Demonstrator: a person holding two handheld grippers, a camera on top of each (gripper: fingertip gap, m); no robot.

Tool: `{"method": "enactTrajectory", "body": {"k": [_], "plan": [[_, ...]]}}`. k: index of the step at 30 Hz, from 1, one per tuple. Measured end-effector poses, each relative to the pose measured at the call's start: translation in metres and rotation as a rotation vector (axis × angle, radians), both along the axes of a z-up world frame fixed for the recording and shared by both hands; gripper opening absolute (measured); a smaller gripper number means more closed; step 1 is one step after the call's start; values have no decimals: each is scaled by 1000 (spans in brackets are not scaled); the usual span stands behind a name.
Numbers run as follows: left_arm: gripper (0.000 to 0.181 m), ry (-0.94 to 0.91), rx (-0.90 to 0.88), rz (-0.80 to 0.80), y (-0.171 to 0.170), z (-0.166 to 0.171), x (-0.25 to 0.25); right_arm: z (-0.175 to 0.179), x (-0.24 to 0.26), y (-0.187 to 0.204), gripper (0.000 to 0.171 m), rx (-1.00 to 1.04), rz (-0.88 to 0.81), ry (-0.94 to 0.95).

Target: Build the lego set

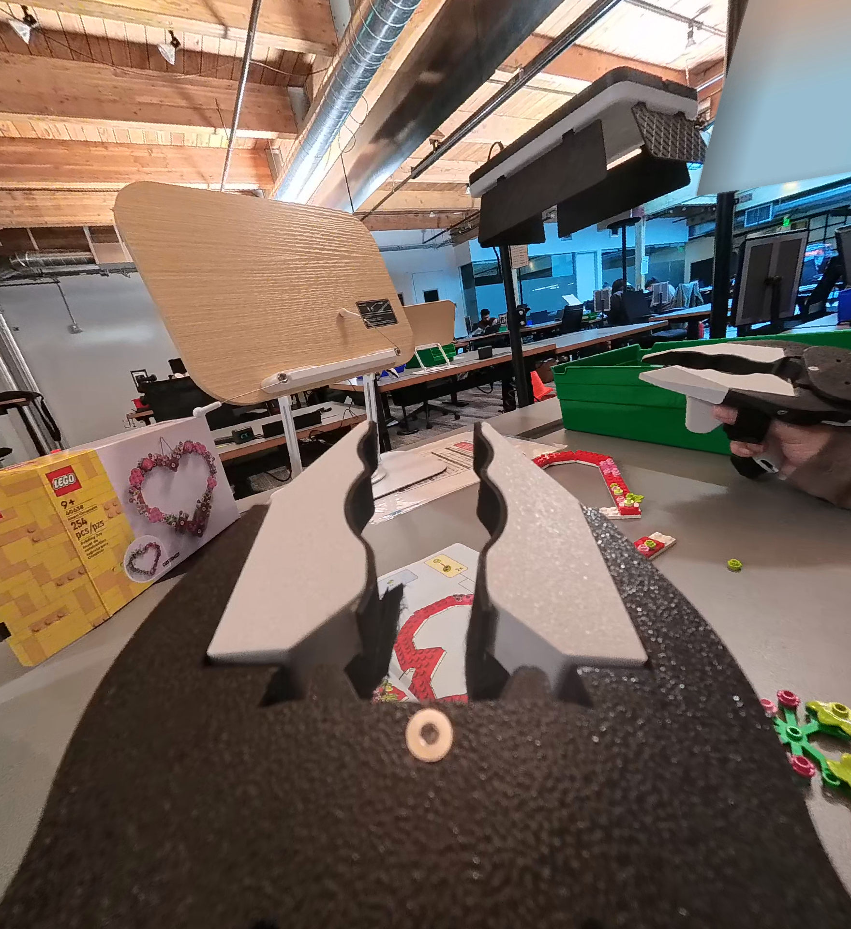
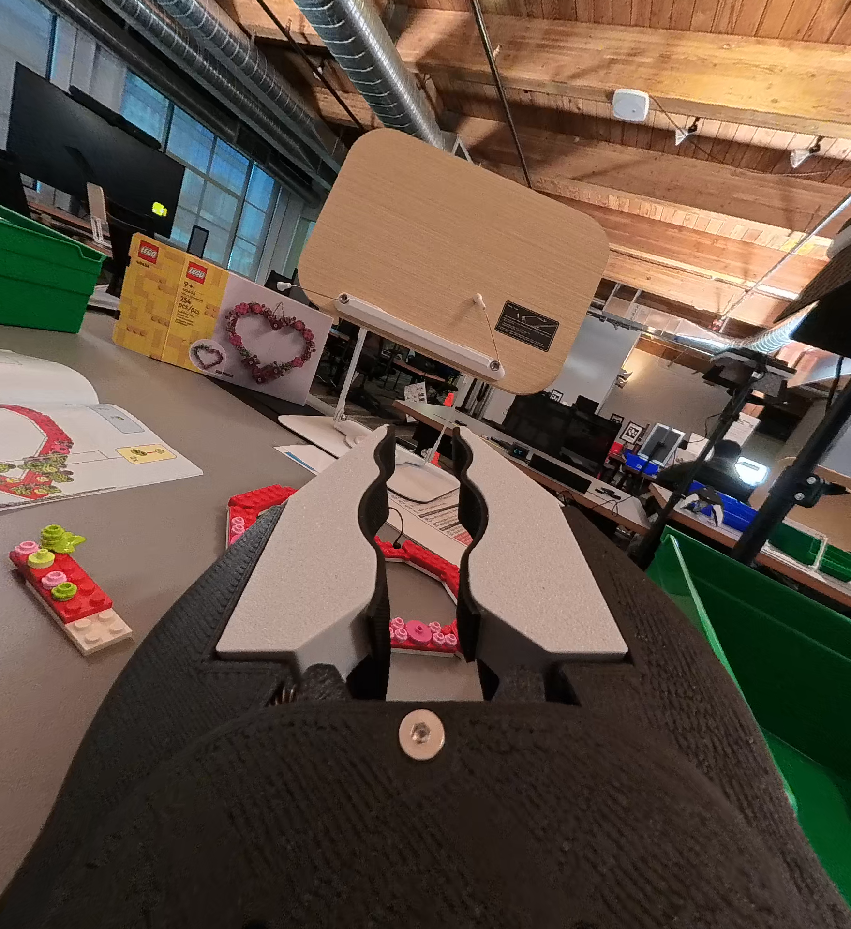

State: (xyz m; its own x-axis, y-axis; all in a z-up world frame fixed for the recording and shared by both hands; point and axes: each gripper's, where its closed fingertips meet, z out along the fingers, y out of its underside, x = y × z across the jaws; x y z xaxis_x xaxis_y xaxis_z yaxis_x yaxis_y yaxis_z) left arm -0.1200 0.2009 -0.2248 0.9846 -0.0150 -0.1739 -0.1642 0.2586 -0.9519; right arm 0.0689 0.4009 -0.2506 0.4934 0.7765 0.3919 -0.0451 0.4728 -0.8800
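Note:
My left gripper [image 1: 426,442] is open and empty, held above the open instruction booklet [image 1: 433,628] on the grey table. The red heart-shaped lego frame [image 1: 589,467] lies farther right. My right gripper [image 1: 647,367], in a hand, hovers beyond it. In the right wrist view my right gripper [image 2: 423,437] is open and empty above the red frame [image 2: 413,553], whose pink flowers [image 2: 415,633] show between the fingers. A red and white plate with pink and lime studs [image 2: 69,593] lies to its left. The booklet [image 2: 36,452] lies at far left.
A green stem with lime and pink flowers [image 1: 825,744], a small red and white piece [image 1: 657,544] and a lime stud [image 1: 734,564] lie loose. The lego box [image 1: 86,528], a wooden book stand [image 1: 262,291] and green bins [image 1: 609,397] [image 2: 790,653] ring the work area. The grippers' ends are close to 30 centimeters from one another.

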Motion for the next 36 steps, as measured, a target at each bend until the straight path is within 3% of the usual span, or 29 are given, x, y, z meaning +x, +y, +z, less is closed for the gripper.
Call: {"method": "enactTrajectory", "body": {"k": [21,26,32,36], "plan": [[36,11,-31,-29,3,-5,6,-1,-2,-3,21,4,29,-8],[49,48,-315,-259,25,-43,55,-8,-12,-27,28,36,161,-80],[59,57,-696,-513,52,-89,110,-10,-9,-31,28,63,145,-100],[64,61,-838,-566,75,-113,125,-9,-5,-27,28,43,119,-90]]}}
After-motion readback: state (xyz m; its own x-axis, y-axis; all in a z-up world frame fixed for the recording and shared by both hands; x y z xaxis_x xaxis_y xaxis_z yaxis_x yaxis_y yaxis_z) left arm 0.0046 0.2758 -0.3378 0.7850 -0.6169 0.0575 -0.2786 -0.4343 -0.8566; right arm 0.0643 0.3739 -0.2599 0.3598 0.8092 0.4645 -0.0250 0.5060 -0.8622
